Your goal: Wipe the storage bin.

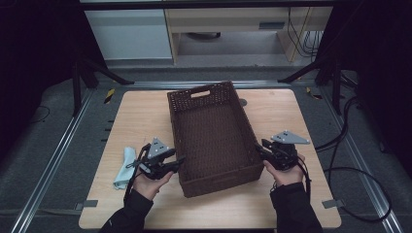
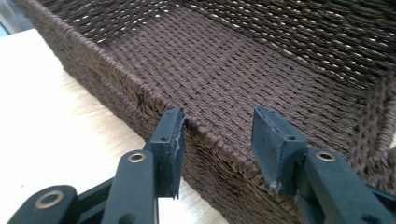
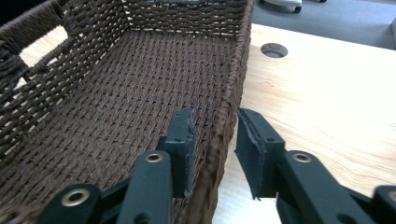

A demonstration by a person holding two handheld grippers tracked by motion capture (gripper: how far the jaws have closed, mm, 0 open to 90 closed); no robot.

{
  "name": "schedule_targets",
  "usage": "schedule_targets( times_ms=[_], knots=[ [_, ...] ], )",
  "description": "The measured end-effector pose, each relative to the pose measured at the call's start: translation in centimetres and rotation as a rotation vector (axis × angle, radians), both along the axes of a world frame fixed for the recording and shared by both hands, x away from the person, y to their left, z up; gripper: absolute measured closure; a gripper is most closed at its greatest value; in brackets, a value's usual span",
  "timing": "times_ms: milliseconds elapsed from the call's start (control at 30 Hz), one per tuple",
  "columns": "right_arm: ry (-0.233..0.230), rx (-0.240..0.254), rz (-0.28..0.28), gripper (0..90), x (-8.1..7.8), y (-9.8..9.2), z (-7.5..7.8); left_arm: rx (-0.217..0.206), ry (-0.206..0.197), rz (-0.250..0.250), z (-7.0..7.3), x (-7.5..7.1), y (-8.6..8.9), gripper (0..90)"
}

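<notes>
The left tool straddles the near long wall of a dark brown woven basket. One black jaw stands outside the wall, its pad touching the rim; the other stands inside, above the basket floor — a clear gap lies between that inner pad and the wall. The jaws are apart, not pressing the weave. The basket's woven floor runs away toward the far walls. At the left lies the pale wooden worktop, bare beside the basket.
</notes>
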State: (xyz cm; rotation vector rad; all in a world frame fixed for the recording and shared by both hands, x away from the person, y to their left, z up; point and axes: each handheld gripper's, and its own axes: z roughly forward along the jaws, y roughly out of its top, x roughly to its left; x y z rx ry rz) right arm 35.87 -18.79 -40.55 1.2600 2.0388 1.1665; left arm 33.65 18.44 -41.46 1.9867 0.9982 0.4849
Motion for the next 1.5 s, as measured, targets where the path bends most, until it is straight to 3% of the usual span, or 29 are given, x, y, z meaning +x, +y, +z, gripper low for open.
schedule_targets(
  times_ms=[167,233,400,533,700,833,1033,1233,1367,1467,1500],
  knots=[
    [0.035,-0.058,-0.006,81.0,-1.0,-0.2,-0.3,0.01,-0.008,-0.014,0.1,-0.4,-0.3,52.3],
    [0.041,-0.037,-0.004,82.6,-0.8,-0.5,-0.3,-0.004,-0.014,-0.021,0.3,-0.3,-0.1,53.8],
    [0.028,-0.058,-0.009,83.1,-0.5,-0.4,-0.3,-0.015,-0.025,-0.003,0.6,-0.1,0.3,52.6],
    [0.012,-0.054,-0.045,82.7,0.6,-0.7,-0.6,-0.05,0.0,-0.032,0.4,0.0,-0.1,52.9],
    [0.024,-0.049,-0.062,76.7,0.8,-0.8,-0.5,-0.027,-0.008,-0.044,0.3,-0.2,-0.7,56.0],
    [0.033,-0.061,-0.068,80.7,0.4,-0.9,-0.5,-0.028,-0.011,-0.042,0.5,-0.2,-0.5,55.0],
    [0.029,-0.07,-0.082,82.0,1.0,-1.1,-0.6,-0.027,-0.027,0.009,1.1,0.1,0.9,49.8],
    [0.004,-0.072,-0.134,80.7,2.5,-1.8,-0.9,-0.041,-0.038,0.085,1.4,0.6,3.2,45.7],
    [0.005,-0.033,-0.142,80.0,2.6,-2.1,-0.7,-0.052,-0.038,0.123,1.4,0.7,4.7,45.1],
    [-0.019,-0.021,-0.14,72.2,2.0,-2.1,0.0,-0.038,-0.033,0.147,1.3,0.8,5.6,44.3],
    [-0.017,-0.002,-0.116,64.2,1.4,-2.1,0.4,-0.03,-0.031,0.163,1.2,0.8,6.1,44.2]
  ],
)
